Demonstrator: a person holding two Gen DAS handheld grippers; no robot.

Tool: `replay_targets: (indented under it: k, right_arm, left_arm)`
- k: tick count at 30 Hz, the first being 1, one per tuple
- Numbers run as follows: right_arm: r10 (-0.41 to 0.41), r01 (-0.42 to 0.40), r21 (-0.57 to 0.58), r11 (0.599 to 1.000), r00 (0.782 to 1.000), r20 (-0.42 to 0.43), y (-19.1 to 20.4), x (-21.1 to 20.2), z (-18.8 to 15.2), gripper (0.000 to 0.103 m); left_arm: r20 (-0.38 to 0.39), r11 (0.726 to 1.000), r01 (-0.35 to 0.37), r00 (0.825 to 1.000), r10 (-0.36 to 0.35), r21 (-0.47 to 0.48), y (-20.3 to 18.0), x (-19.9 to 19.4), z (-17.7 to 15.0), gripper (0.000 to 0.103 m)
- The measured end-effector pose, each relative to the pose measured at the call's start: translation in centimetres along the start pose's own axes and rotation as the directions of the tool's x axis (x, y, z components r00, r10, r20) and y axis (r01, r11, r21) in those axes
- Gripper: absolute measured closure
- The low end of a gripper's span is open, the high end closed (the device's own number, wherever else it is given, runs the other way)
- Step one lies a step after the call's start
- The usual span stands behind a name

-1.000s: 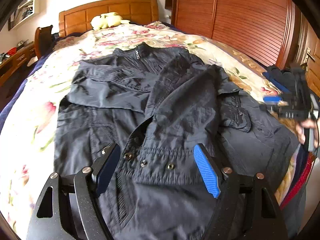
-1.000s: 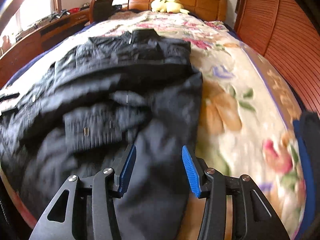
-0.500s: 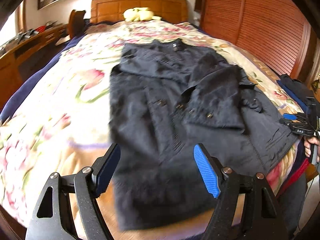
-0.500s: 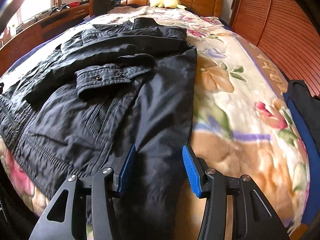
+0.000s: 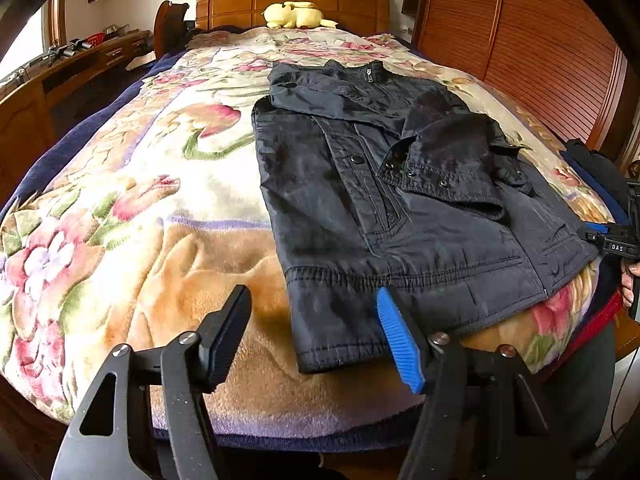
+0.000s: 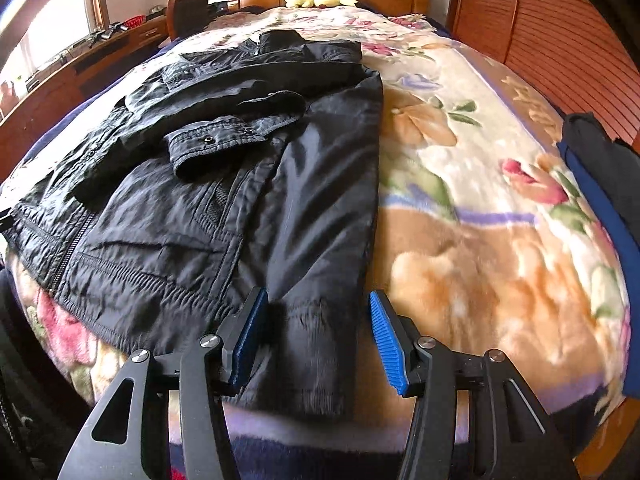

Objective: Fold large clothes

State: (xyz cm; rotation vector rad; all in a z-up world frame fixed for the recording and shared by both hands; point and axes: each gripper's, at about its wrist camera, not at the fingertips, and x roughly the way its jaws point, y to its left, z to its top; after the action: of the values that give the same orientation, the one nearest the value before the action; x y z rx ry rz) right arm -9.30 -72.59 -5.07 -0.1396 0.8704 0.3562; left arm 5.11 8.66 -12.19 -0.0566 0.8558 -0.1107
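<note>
A dark navy jacket [image 5: 400, 200] lies flat on the floral blanket, collar toward the headboard, with one sleeve folded across its front. It also shows in the right wrist view [image 6: 248, 184]. My left gripper [image 5: 312, 332] is open and empty, just off the jacket's near left hem corner. My right gripper [image 6: 316, 340] is open and empty, its jaws either side of the near right hem edge without gripping it. The right gripper also shows at the far right of the left wrist view [image 5: 616, 240].
The bed's floral blanket [image 5: 140, 200] spreads wide to the left of the jacket. A yellow plush toy [image 5: 296, 14] sits by the wooden headboard. Dark folded clothes [image 6: 600, 168] lie at the bed's right edge. A wooden wardrobe [image 5: 540, 40] stands on the right, a desk [image 5: 60, 76] on the left.
Both grippers have pulled back toward the foot of the bed and away from the jacket. The jacket's lower part now lies flatter, and the left gripper has shifted to the left.
</note>
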Motion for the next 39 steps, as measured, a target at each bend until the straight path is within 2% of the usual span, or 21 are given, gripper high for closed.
replay_targets:
  k: [6, 11, 21, 24, 26, 29, 31, 33, 39]
  right_arm:
    - [0.008, -0.008, 0.015, 1.000, 1.000, 0.006, -0.1, -0.1, -0.6, 0.049]
    - [0.023, -0.023, 0.036, 0.999, 1.000, 0.012, -0.4, -0.1, -0.8, 0.049]
    - [-0.004, 0.004, -0.019, 1.000, 1.000, 0.005, 1.2, -0.8, -1.4, 0.049]
    - [-0.007, 0.007, -0.029, 1.000, 1.000, 0.011, 1.4, -0.8, -1.6, 0.049]
    - [0.005, -0.004, -0.033, 0.999, 1.000, 0.012, 1.4, -0.8, -1.7, 0.053]
    - [0.049, -0.048, -0.041, 0.998, 0.999, 0.009, 1.3, -0.9, -1.7, 0.067]
    - [0.067, -0.067, -0.037, 0.997, 0.998, 0.010, 1.1, -1.1, -1.6, 0.080]
    - [0.100, -0.100, -0.022, 0.995, 0.995, 0.026, 0.7, -1.5, -1.5, 0.088]
    - [0.127, -0.128, -0.002, 0.992, 0.981, 0.146, 0.8, -5.2, -1.0, 0.094]
  left_arm:
    - [-0.006, 1.000, 0.007, 1.000, -0.007, -0.010, 0.2, 0.4, -0.9, 0.042]
    - [0.002, 1.000, 0.017, 1.000, -0.017, -0.026, 0.2, 0.3, -1.1, 0.053]
    - [-0.004, 1.000, 0.012, 1.000, -0.012, -0.023, 0.0, 0.5, -1.3, 0.053]
    - [-0.008, 1.000, 0.018, 1.000, -0.018, -0.016, -0.3, 0.7, -1.2, 0.062]
    - [-0.017, 1.000, 0.021, 1.000, -0.021, 0.003, -0.6, 0.7, -1.0, 0.078]
    - [-0.021, 1.000, 0.013, 1.000, -0.013, 0.016, -0.6, 0.4, -0.4, 0.089]
    - [-0.008, 0.999, 0.031, 0.999, -0.031, 0.008, -0.4, -0.2, 0.1, 0.092]
    - [0.020, 0.999, 0.036, 0.999, -0.036, 0.010, -0.5, -1.3, 0.6, 0.094]
    - [0.113, 0.998, 0.031, 0.993, -0.037, 0.050, -2.0, -5.4, 2.2, 0.096]
